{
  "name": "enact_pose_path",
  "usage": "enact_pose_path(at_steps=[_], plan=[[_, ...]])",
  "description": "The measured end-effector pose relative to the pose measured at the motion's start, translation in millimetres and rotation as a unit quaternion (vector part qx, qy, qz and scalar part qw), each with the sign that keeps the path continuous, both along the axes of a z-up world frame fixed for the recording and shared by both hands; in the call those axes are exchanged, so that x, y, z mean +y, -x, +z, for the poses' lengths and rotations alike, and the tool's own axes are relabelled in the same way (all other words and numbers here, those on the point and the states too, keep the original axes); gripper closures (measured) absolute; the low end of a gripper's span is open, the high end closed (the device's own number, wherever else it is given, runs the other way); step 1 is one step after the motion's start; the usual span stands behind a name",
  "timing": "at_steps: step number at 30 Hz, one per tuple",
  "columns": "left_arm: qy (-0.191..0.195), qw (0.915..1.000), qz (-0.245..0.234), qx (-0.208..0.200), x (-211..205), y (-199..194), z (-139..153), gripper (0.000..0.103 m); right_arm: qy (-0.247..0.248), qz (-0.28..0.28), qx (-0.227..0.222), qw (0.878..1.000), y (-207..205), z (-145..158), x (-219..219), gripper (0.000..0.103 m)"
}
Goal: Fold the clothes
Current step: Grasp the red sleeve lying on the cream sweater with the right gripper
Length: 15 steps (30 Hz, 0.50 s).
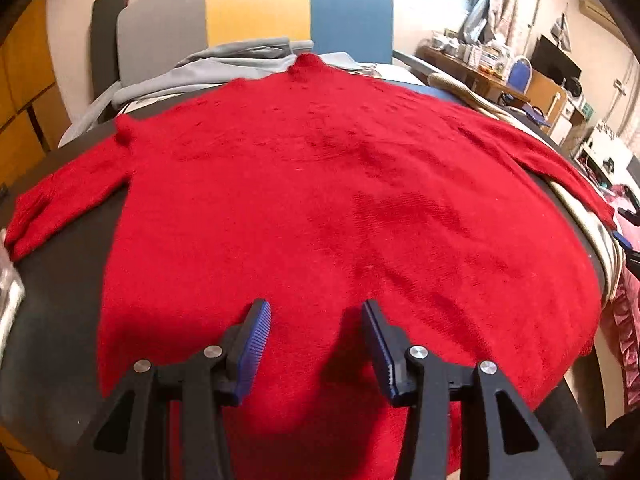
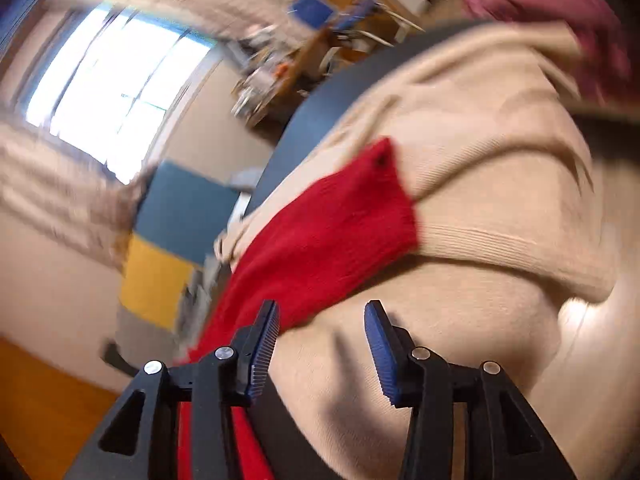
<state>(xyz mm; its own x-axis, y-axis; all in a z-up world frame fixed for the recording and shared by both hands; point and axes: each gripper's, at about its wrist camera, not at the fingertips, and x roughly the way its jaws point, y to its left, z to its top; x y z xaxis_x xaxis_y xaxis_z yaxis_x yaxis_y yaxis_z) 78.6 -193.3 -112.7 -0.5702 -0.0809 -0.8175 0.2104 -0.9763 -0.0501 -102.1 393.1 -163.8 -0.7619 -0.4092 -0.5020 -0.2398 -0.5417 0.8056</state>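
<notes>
Ahead of the left tool (image 1: 316, 344) the red sweater (image 1: 320, 184) lies flat on the bench (image 1: 60, 320), with open air above it. Beyond its far edge a grey garment (image 1: 224, 64) and a chair back (image 1: 256, 12) close the way. Before the right tool (image 2: 322, 344) a bunched cream garment (image 2: 480, 160) rises as a mound; the red sleeve (image 2: 332, 232) lies across it

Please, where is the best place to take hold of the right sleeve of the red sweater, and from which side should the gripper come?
Probably at the cuff of the red sweater. That end lies flat on the beige garment, with its edge free. The right gripper, open and empty, could come along the sleeve's outer edge, one finger sliding under, and pinch across the cuff.
</notes>
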Motion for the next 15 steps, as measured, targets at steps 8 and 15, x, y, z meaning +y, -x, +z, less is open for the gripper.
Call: enact_pose_path(at_steps=[8, 15], plan=[[-0.010, 0.9993, -0.034, -0.011, 19.7, 16.5, -2.0, 0.055, 0.061, -0.056, 0.005, 0.997, 6.2, -25.2, 10.1, 0.056], [-0.029, 0.9975, -0.063, -0.018, 34.4, 27.2, -3.2, 0.055, 0.023, -0.065, -0.002, 0.998, 8.6, -12.1, -10.3, 0.092]])
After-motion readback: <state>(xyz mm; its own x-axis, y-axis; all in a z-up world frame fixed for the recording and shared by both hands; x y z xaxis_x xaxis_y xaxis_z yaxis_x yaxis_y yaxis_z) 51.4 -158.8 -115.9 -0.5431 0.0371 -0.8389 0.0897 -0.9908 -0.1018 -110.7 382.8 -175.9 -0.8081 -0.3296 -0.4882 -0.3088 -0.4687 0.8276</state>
